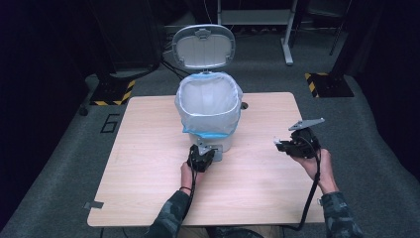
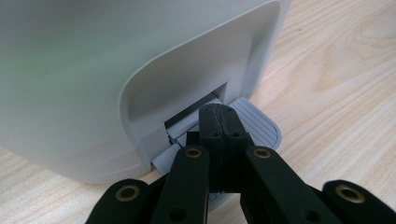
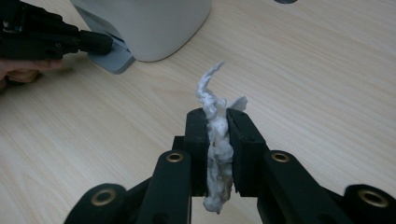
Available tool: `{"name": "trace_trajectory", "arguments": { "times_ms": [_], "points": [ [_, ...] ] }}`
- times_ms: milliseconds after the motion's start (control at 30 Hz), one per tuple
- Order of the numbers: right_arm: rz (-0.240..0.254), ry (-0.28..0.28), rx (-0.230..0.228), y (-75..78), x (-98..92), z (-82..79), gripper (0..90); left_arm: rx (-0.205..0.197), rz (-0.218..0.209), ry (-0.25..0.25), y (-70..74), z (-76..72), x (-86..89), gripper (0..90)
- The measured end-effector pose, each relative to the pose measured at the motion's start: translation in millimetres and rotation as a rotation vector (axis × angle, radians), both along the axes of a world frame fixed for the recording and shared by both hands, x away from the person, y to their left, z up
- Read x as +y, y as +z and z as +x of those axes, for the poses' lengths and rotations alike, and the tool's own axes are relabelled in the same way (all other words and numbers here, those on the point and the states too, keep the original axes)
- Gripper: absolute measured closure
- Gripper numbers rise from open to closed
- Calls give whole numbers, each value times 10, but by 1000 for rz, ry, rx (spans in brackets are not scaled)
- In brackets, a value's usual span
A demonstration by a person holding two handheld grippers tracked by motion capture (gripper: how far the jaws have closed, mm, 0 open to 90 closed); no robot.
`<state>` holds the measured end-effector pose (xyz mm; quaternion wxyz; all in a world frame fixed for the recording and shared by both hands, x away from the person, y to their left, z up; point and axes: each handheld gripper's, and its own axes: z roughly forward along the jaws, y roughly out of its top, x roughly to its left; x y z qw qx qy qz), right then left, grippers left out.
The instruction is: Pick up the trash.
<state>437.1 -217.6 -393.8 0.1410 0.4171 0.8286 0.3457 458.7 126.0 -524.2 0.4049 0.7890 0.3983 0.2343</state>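
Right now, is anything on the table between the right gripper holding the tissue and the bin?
No. In the high view, bare table separates the right gripper, shut on the tissue, from the bin.

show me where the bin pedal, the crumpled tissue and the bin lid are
bin pedal [image 2: 261, 123], left gripper view, ribbed grey top.
crumpled tissue [image 3: 218, 140], right gripper view, wad between the jaws.
bin lid [image 1: 203, 47], high view, raised lid's underside.

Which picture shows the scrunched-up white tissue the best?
The right gripper view: the crumpled tissue sits close up, pinched between the right tool's jaws. In the high view it is just a tiny pale speck at that tool's tip. The left gripper view looks at the bin's pedal instead.
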Motion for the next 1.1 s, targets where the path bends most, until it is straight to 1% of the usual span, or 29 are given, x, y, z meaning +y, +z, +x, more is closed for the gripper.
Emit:
{"name": "trace_trajectory", "arguments": {
  "times_ms": [33,100,167,233,500,767,800,867,900,933,1033,1100],
  "points": [
    [-4,11,-10,6,-8,12,791,0,-1,0,0,0,0,900],
    [0,4,-9,31,-1,20,792,0,0,0,0,0,0,900],
    [2,12,-13,47,2,35,792,1,-1,0,0,0,1,900],
    [-1,8,-9,76,17,46,793,2,-2,1,0,0,0,900],
    [-3,31,-27,200,76,117,795,2,-2,0,0,1,3,900],
    [1,48,-32,318,175,167,796,3,-2,0,1,2,4,900],
    [-8,57,-39,325,173,178,797,2,-1,-1,1,3,5,900],
    [0,59,-39,348,194,195,798,-3,1,-5,2,5,6,900],
    [-3,60,-40,362,201,201,798,-1,1,-4,2,4,7,900],
    [0,58,-32,376,213,205,798,-1,1,-4,2,5,7,900],
    [-1,70,-42,420,241,235,799,-1,1,-4,2,4,7,900],
    [3,69,-38,450,261,246,799,-3,1,-5,2,6,8,900]
  ]
}}
